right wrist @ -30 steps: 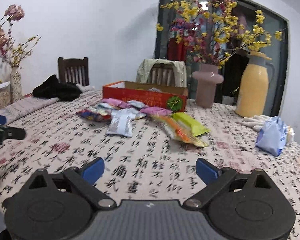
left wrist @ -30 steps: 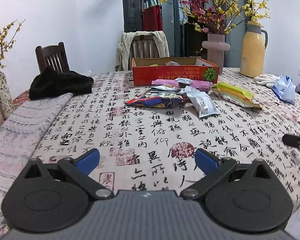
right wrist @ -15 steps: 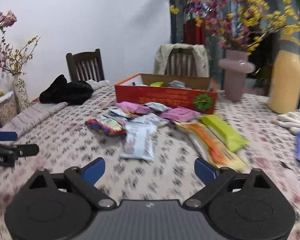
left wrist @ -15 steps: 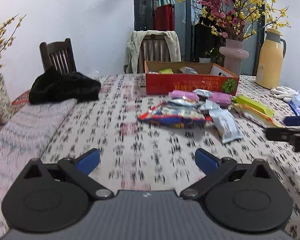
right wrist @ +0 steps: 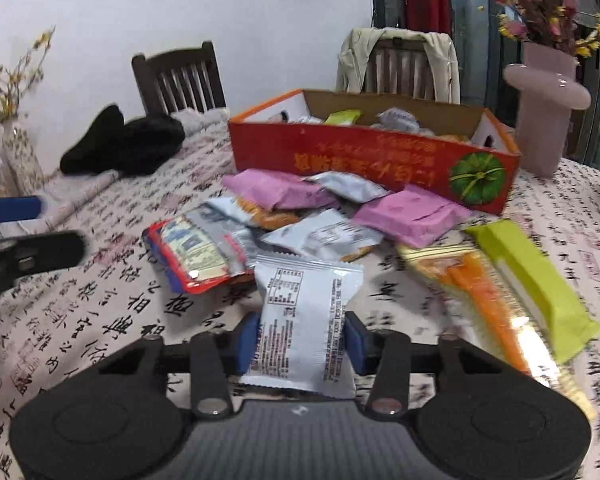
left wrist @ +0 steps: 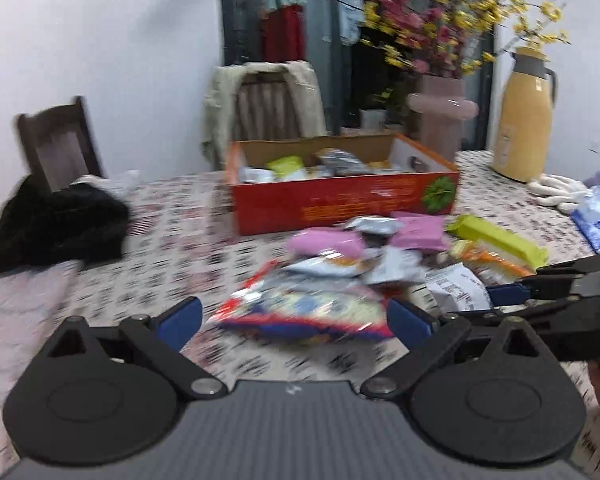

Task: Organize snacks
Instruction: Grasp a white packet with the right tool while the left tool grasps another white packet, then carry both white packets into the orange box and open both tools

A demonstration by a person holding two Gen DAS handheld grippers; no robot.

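A pile of snack packets lies on the table in front of an open red cardboard box (right wrist: 364, 160) that holds several snacks; the box also shows in the left wrist view (left wrist: 340, 200). My right gripper (right wrist: 300, 344) has its pads against both sides of a white snack packet (right wrist: 304, 312) lying on the table. My left gripper (left wrist: 296, 320) is open and empty, just short of a red and blue snack bag (left wrist: 304, 312). Pink packets (right wrist: 408, 216) and a green packet (right wrist: 536, 280) lie nearby.
A black cloth (left wrist: 56, 228) lies at the table's left. A pink vase (left wrist: 444, 120) and a yellow thermos (left wrist: 524, 116) stand behind the box. White gloves and a blue bag (left wrist: 596, 216) lie at the right. Chairs stand behind the table.
Both grippers have moved forward to the snack pile. The right gripper has closed from wide open onto the white packet. The left gripper stays open.
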